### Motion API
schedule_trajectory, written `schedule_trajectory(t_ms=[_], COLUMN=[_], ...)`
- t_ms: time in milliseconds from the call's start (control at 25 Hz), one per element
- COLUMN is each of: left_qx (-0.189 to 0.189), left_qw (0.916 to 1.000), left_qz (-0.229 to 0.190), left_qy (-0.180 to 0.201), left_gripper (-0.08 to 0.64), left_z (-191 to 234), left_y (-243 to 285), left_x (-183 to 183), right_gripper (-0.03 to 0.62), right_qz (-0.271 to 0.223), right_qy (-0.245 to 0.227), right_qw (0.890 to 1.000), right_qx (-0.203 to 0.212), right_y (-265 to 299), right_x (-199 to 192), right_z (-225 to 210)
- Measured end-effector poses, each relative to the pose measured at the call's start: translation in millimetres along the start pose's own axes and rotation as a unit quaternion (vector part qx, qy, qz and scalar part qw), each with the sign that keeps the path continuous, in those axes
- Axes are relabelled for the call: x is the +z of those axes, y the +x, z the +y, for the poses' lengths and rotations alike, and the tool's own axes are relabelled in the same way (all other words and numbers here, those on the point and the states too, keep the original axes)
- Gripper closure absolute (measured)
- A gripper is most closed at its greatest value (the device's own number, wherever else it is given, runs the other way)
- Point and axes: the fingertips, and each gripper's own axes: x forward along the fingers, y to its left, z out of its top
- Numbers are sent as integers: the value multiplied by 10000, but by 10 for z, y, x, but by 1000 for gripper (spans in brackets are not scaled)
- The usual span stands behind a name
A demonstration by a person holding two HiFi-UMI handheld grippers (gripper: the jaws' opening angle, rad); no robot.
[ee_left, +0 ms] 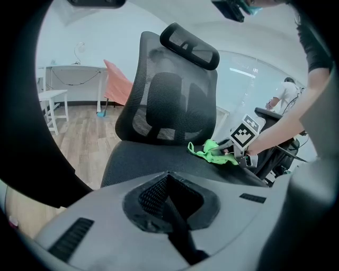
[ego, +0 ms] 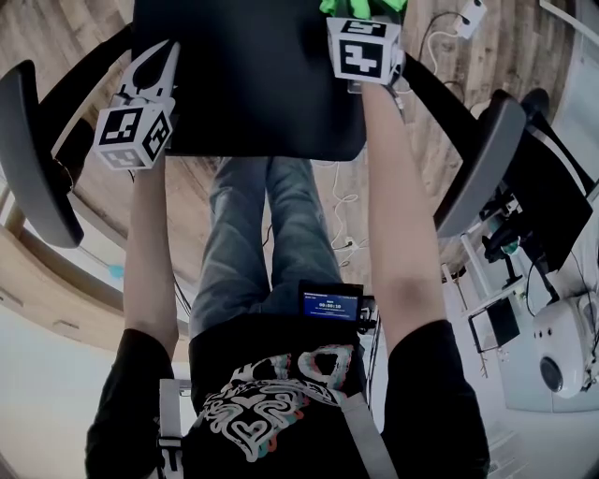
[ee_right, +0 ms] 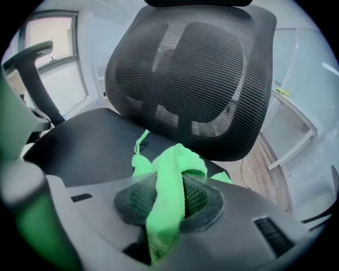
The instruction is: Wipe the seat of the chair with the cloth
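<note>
The black chair seat (ego: pixel 253 84) lies at the top of the head view, in front of the person's legs. My right gripper (ego: pixel 360 17) is over the seat's right side, shut on a bright green cloth (ego: pixel 363 7). In the right gripper view the cloth (ee_right: pixel 168 185) is pinched between the jaws and spills forward onto the seat (ee_right: pixel 90 143). My left gripper (ego: pixel 161 58) hovers at the seat's left edge, shut with nothing in it. The left gripper view shows the seat (ee_left: pixel 153 159), the cloth (ee_left: pixel 212 152) and the right gripper (ee_left: pixel 239 142) across it.
Two black armrests (ego: pixel 33 159) (ego: pixel 482 159) flank the seat. The mesh backrest (ee_right: pixel 185 74) and headrest (ee_left: pixel 189 45) rise behind it. Cables run over the wooden floor (ego: pixel 342 201). Equipment (ego: pixel 562 346) stands at the right, and a white table (ee_left: pixel 69 71) at the far left.
</note>
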Motion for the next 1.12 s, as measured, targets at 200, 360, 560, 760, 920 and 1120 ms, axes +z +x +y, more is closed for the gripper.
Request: schedule_trajectory(t_ms=[200,360,560,760,920,1120], left_qx=[19,-3,42,97,70,37], left_qw=[10000,10000,10000,9998,9999,10000], left_qz=[24,29,15,-34,-50,-10], left_qy=[-3,-17,-60,-164,-120,-89], left_gripper=[558,559,558,558,560,560], left_z=[4,-23,13,36,33,27], left_y=[-5,6,-18,-22,-9,-5], left_x=[-4,-1,-4,6,41,34], right_gripper=[494,494,494,493,494,494], right_qz=[57,14,5,-29,-56,-52], right_qy=[-65,-342,-459,-643,-536,-594], right_qw=[9989,9962,9906,9822,9791,9776], right_qx=[467,798,1289,1763,1960,2017], right_y=[35,21,-17,-120,-138,-145], right_x=[13,76,172,155,131,185], right_z=[418,818,1303,1878,2080,1998])
